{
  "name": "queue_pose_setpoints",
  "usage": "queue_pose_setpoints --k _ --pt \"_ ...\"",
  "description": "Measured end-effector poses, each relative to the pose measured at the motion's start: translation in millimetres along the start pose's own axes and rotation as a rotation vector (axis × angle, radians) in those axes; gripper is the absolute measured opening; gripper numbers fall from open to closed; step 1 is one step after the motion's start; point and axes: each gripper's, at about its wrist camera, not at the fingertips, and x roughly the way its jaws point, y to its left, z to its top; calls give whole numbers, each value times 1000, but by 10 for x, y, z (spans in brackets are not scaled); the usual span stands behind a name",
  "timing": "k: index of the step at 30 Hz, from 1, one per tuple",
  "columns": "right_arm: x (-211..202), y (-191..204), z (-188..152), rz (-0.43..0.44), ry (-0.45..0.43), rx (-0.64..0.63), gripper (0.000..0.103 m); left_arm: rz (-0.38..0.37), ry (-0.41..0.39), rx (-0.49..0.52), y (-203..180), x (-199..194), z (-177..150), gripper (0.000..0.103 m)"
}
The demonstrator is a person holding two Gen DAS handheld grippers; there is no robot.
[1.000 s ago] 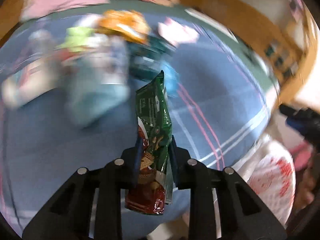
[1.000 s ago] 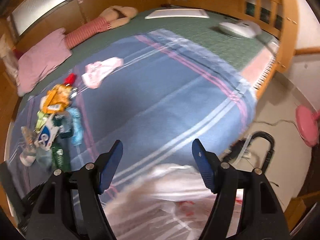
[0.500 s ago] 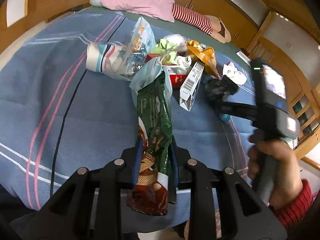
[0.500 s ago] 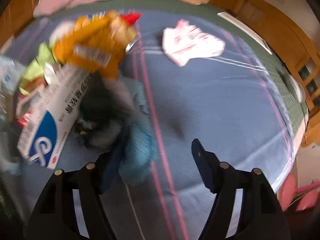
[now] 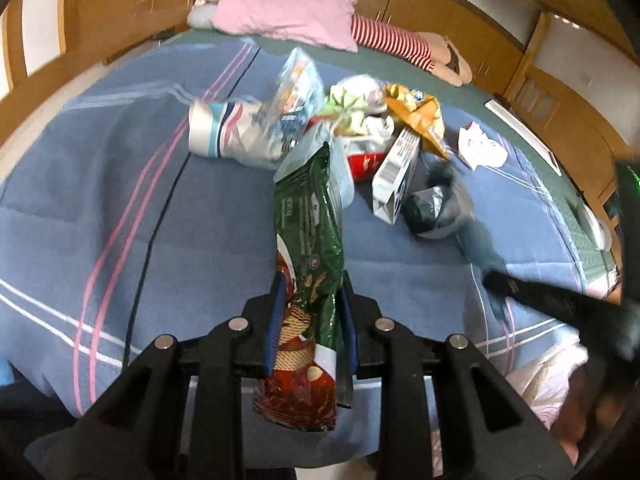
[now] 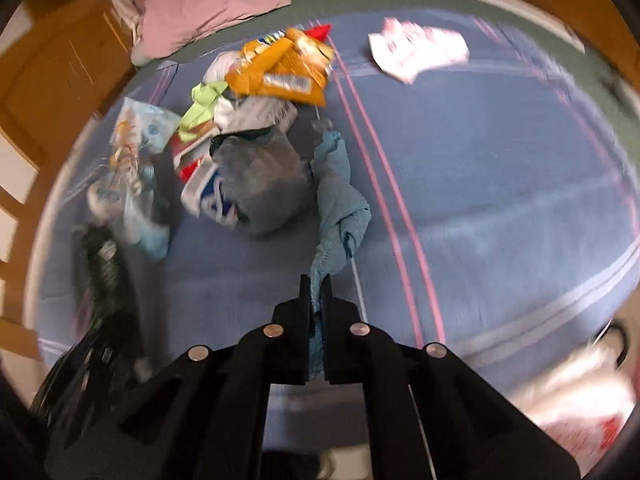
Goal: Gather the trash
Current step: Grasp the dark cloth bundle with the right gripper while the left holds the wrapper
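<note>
chip bag (image 5: 310, 240): green/red, upright, pinched at lower part
blue wrapper (image 6: 340, 200): crumpled, light blue, stretched up, end clamped
trash pile (image 6: 256, 120): orange bag, white box, grey bag etc. heaped on bed

- Left gripper (image 5: 311, 300): seen from its own wrist camera, both black fingers extend forward over the bed, the jaws drawn close and clamped on a green and red snack packet (image 5: 310, 280) standing upright between the blue pads (image 5: 276, 320).
- Right gripper (image 6: 316, 300): seen from its own wrist camera, jaws nearly together, pinching the near end of a light blue wrapper (image 6: 338, 208) that trails forward from the fingertips.
- Right gripper, left wrist view: enters blurred from the right edge as a dark bar reaching towards the pile; its jaw state cannot be told there.
</note>
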Motion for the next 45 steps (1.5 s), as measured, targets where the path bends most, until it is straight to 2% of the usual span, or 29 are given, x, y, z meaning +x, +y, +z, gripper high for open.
queue_pose_setpoints --k 2,12,13,17,18,23,28,29,32,36,37,38,39,42,45 --pt "-41 -89 -128 -4 8 9 5 -1 11 -14 35 8 -8 27" --pt "-133 -302 -285 -31 26 32 6 8 56 -35 86 115 -21 27" --pt "-139 -307 -289 -27 22 30 8 9 56 -33 81 116 -22 27" --pt "-199 -293 -270 -46 -22 37 31 16 56 -31 75 122 -21 27" --pt "-232 -292 -265 -48 -39 38 33 16 57 -35 79 125 -18 27" --pt "-408 -203 -201 -40 -142 0 33 18 49 -54 101 116 -3 27" --pt "-294 79 -40 1 -116 -68 33 29 44 -70 140 101 -16 27" --pt "-253 155 2 18 -108 -81 36 33 45 -74 149 103 -16 27" --pt "-94 363 79 24 -90 -108 63 39 52 -88 179 120 -15 27" --pt "187 490 84 5 -25 -111 63 39 69 -102 206 155 -16 27" --pt "243 501 65 0 -9 -110 59 39 70 -105 209 161 -15 27" --pt "270 507 46 7 -2 -109 48 39 73 -109 215 168 -14 27" --pt "283 509 19 17 4 -109 47 41 74 -111 214 171 -13 27" --pt "182 489 -42 44 -28 -103 39 49 63 -103 193 163 -6 27" --pt "-67 415 -72 86 -90 -83 39 37 -1 -77 140 46 9 27"
